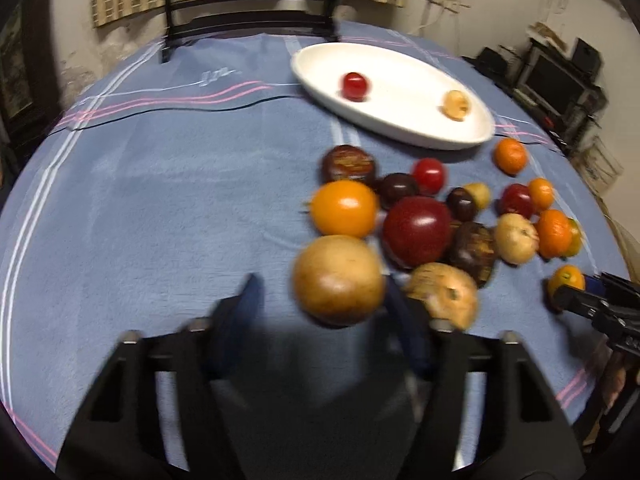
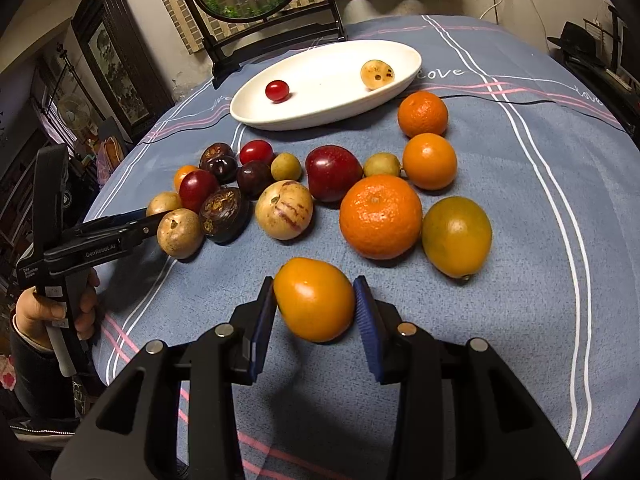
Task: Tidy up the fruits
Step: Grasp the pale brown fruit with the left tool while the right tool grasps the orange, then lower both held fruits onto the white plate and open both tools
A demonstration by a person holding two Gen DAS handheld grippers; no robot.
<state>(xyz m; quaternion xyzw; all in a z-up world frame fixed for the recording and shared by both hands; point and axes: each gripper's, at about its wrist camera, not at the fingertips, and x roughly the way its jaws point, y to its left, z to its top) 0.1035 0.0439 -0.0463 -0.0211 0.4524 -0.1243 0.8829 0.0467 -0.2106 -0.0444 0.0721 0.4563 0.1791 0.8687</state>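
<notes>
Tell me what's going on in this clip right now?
A person is sorting fruit on a blue tablecloth with two handheld grippers. The right gripper is closed on a yellow-orange fruit near the table's front edge. The left gripper is open beside a tan round fruit, not gripping it. The white oval dish holds only a small red fruit and a pale fruit; the rest lie loose on the cloth.

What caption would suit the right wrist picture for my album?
Right gripper closed on a yellow-orange fruit, heaped fruits and white oval plate beyond.
</notes>
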